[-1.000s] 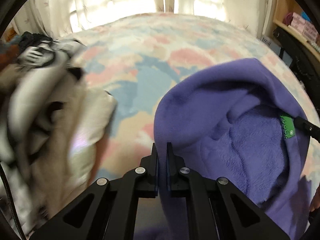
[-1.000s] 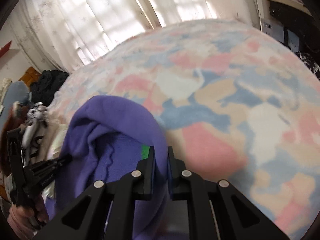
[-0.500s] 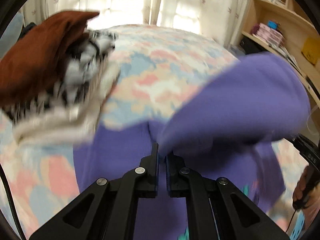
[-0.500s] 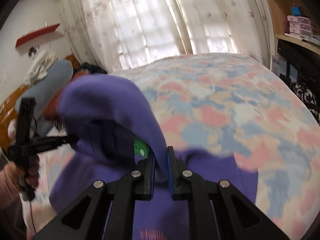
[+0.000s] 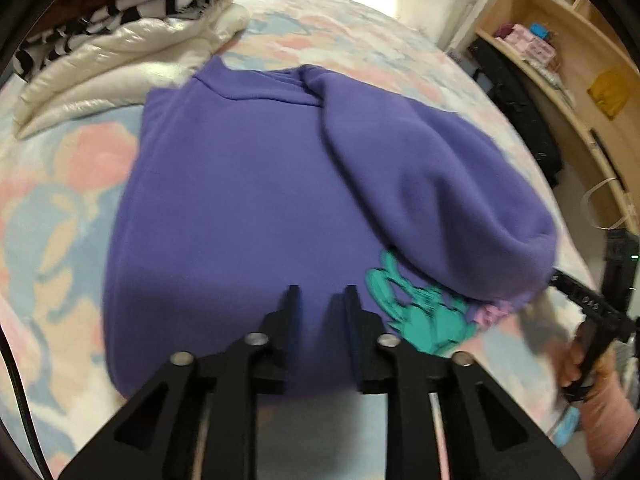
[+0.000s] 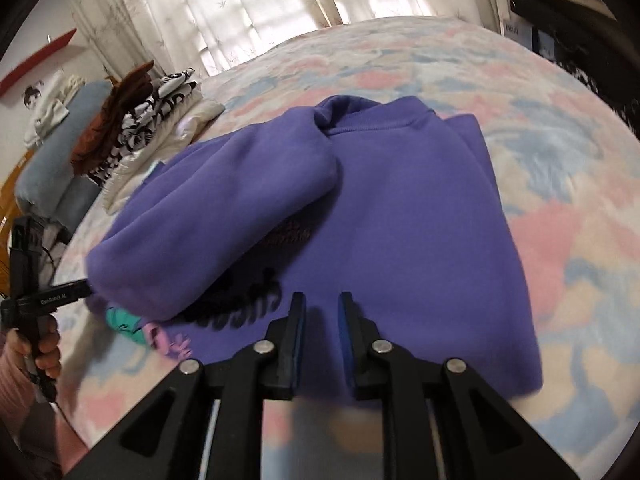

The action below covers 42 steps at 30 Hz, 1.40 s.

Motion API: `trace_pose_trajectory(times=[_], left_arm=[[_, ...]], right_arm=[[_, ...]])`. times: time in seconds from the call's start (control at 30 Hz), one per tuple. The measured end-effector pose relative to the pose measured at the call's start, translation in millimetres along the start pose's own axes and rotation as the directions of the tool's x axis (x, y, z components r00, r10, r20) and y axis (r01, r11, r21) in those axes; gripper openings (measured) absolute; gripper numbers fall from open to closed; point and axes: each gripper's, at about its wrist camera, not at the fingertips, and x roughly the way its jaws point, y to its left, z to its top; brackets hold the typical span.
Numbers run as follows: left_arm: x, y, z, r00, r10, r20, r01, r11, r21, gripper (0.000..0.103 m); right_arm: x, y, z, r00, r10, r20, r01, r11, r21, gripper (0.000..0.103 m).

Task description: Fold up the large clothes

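Observation:
A purple sweatshirt [image 5: 240, 208] lies flat on the pastel patterned bed [image 5: 60, 184], collar toward the far side, with a teal print at its near edge. One sleeve [image 5: 432, 192] is folded across the body. It also shows in the right wrist view [image 6: 404, 224], the sleeve [image 6: 216, 220] lying on its left. My left gripper [image 5: 319, 294] is open and empty just above the sweatshirt's near hem. My right gripper [image 6: 321, 304] is open and empty above the hem at the other side.
A stack of folded clothes [image 5: 120, 40], white puffer, black-and-white and brown pieces, sits at the bed's far left [image 6: 140, 120]. A wooden shelf unit [image 5: 560, 60] stands right of the bed. Curtained windows [image 6: 260, 12] are behind. A blue pillow [image 6: 52, 152] lies beyond the stack.
Both grippers held the sweatshirt up, laid it flat on the bed and let go. Both jaws have opened and pulled back to the near hem.

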Motion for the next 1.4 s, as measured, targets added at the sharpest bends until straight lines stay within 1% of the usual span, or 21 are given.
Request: trace_pose_trajectory(times=[0.03, 0.07, 0.17, 0.33, 0.53, 0.67, 0.77, 0.8, 0.83, 0.87, 0.9, 0.97, 1.0, 1.03, 1.07, 1.1, 1.17, 1.23, 1.27, 1.33, 1.4], left_arm=[[-2, -2, -1, 0.999, -0.043, -0.003, 0.043, 0.999, -0.003, 0.028], [-2, -4, -2, 0.997, -0.072, -0.003, 0.072, 0.997, -0.007, 0.031], [-3, -11, -6, 0.985, -0.172, 0.017, 0.173, 0.985, -0.028, 0.041], [14, -17, -2, 0.954, -0.294, 0.049, 0.297, 0.952, -0.069, 0.041], [45, -26, 2, 0.929, -0.362, 0.072, 0.368, 0.924, -0.101, 0.042], [55, -26, 7, 0.897, -0.426, 0.116, 0.440, 0.886, -0.146, 0.043], [61, -23, 14, 0.882, -0.445, 0.156, 0.468, 0.866, -0.176, 0.042], [61, -22, 15, 0.877, -0.447, 0.177, 0.476, 0.858, -0.192, 0.042], [60, -22, 15, 0.874, -0.442, 0.200, 0.479, 0.852, -0.211, 0.040], [56, -21, 14, 0.869, -0.438, 0.229, 0.485, 0.845, -0.227, 0.031], [53, -21, 16, 0.871, -0.419, 0.255, 0.478, 0.844, -0.243, 0.016], [48, -24, 21, 0.893, -0.357, 0.273, 0.431, 0.853, -0.295, 0.010], [44, -24, 22, 0.899, -0.340, 0.276, 0.419, 0.851, -0.316, 0.009], [40, -26, 22, 0.913, -0.304, 0.272, 0.387, 0.855, -0.345, 0.008], [34, -29, 21, 0.943, -0.231, 0.241, 0.310, 0.871, -0.381, 0.007], [29, -32, 19, 0.961, -0.177, 0.211, 0.250, 0.882, -0.399, 0.006], [23, -38, 14, 0.987, -0.081, 0.139, 0.132, 0.902, -0.412, 0.006], [26, -41, 3, 0.999, 0.001, 0.047, 0.018, 0.909, -0.415, 0.006], [32, -40, -3, 1.000, 0.022, 0.014, -0.014, 0.909, -0.417, 0.006], [43, -35, -13, 0.999, 0.030, -0.011, -0.032, 0.906, -0.422, 0.006], [47, -36, -16, 0.999, 0.036, -0.005, -0.035, 0.910, -0.414, 0.007]], right_arm=[[-4, 4, -4, 1.000, 0.023, -0.002, -0.023, 1.000, 0.015, 0.041], [-11, 6, -7, 0.998, 0.069, 0.005, -0.069, 0.997, 0.039, 0.044], [-18, 12, -6, 0.985, 0.171, 0.026, -0.173, 0.981, 0.083, 0.046], [-14, 22, 5, 0.956, 0.288, 0.060, -0.294, 0.945, 0.145, 0.058], [16, 26, 17, 0.945, 0.321, 0.057, -0.326, 0.925, 0.197, 0.059], [38, 30, 21, 0.938, 0.343, 0.053, -0.346, 0.912, 0.219, 0.059], [46, 30, 23, 0.933, 0.350, 0.085, -0.360, 0.903, 0.234, 0.059], [47, 30, 25, 0.936, 0.341, 0.092, -0.353, 0.905, 0.238, 0.057], [48, 30, 27, 0.936, 0.337, 0.102, -0.352, 0.906, 0.235, 0.041], [48, 31, 28, 0.937, 0.335, 0.102, -0.350, 0.908, 0.231, 0.020], [49, 33, 29, 0.940, 0.327, 0.095, -0.340, 0.912, 0.228, 0.019], [45, 36, 31, 0.949, 0.298, 0.105, -0.314, 0.923, 0.224, 0.016], [41, 39, 31, 0.948, 0.297, 0.111, -0.315, 0.921, 0.227, 0.016], [39, 41, 31, 0.947, 0.300, 0.118, -0.319, 0.919, 0.231, 0.015], [34, 42, 31, 0.946, 0.298, 0.128, -0.320, 0.917, 0.238, 0.015], [29, 46, 31, 0.949, 0.284, 0.134, -0.309, 0.919, 0.243, 0.015], [21, 48, 26, 0.962, 0.243, 0.128, -0.269, 0.928, 0.259, 0.014], [27, 48, 18, 0.982, 0.176, 0.068, -0.188, 0.935, 0.299, 0.014], [32, 46, 13, 0.988, 0.150, 0.042, -0.155, 0.936, 0.315, 0.014], [49, 42, -2, 0.995, 0.098, -0.008, -0.090, 0.941, 0.327, 0.014], [55, 38, -13, 0.996, 0.094, 0.008, -0.091, 0.944, 0.317, 0.012]])
